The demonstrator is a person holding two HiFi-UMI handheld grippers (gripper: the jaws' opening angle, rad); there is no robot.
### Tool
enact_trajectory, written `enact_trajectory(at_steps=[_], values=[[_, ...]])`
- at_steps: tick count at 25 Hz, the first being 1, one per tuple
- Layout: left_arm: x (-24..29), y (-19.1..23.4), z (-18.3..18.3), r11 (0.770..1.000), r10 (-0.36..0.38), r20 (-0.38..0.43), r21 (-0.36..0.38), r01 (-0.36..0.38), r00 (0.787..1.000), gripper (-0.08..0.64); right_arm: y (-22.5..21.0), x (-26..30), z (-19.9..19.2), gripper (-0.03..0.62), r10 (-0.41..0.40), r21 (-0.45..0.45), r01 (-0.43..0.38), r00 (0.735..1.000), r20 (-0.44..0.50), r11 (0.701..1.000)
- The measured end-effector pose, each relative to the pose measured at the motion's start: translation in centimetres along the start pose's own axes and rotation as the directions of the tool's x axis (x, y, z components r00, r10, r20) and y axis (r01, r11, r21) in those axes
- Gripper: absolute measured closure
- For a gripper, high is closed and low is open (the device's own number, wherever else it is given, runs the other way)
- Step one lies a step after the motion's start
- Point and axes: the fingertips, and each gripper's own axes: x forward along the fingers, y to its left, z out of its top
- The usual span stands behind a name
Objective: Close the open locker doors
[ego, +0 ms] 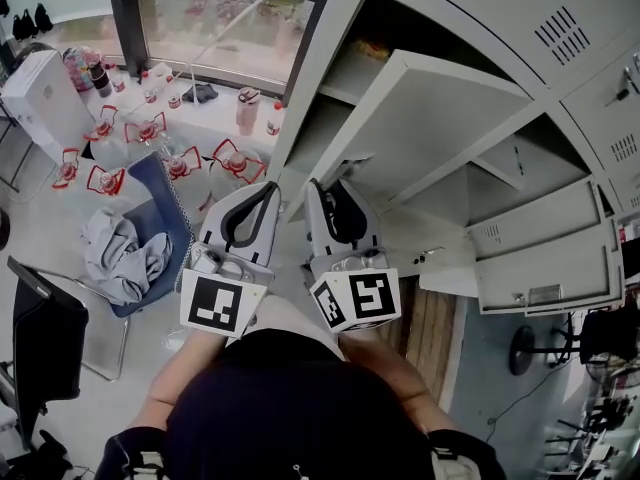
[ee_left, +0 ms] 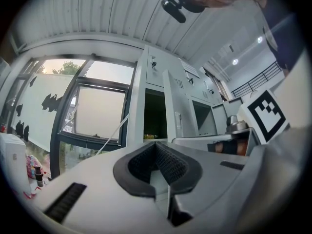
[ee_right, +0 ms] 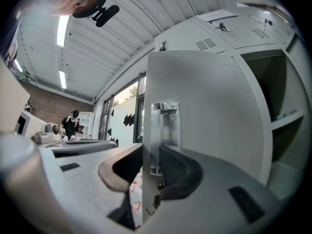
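Note:
A tall light-grey locker door [ego: 440, 118] stands swung open from the locker bank [ego: 590, 28]. My right gripper [ego: 320, 188] is at its free edge. In the right gripper view the door [ee_right: 209, 111] runs between the jaws of my right gripper [ee_right: 146, 167], by its metal lock plate [ee_right: 165, 126]; both pads lie against it. My left gripper [ego: 268, 190] hangs beside it, left of the door, touching nothing. In the left gripper view its pads [ee_left: 168, 162] meet at the tips with nothing between them, and it points toward the open dark compartment [ee_left: 155, 116].
A second, lower locker door [ego: 545, 263] hangs open at the right. A blue chair [ego: 165, 223] with a grey cloth [ego: 125, 253] stands at the left. Bottles line the window sill [ego: 210, 108], with several red-and-white items [ego: 105, 178] below it.

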Motion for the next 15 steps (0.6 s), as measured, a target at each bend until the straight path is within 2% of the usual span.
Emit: enact_trajectory(at_steps=[15], values=[[1.2,2.7,-0.8,1.000,0.001,-0.017,-0.016,-0.001,1.000,0.558,-0.9,4.1,-0.5,0.492,-0.044,0.013,0.045,0.999,-0.014,0.999]])
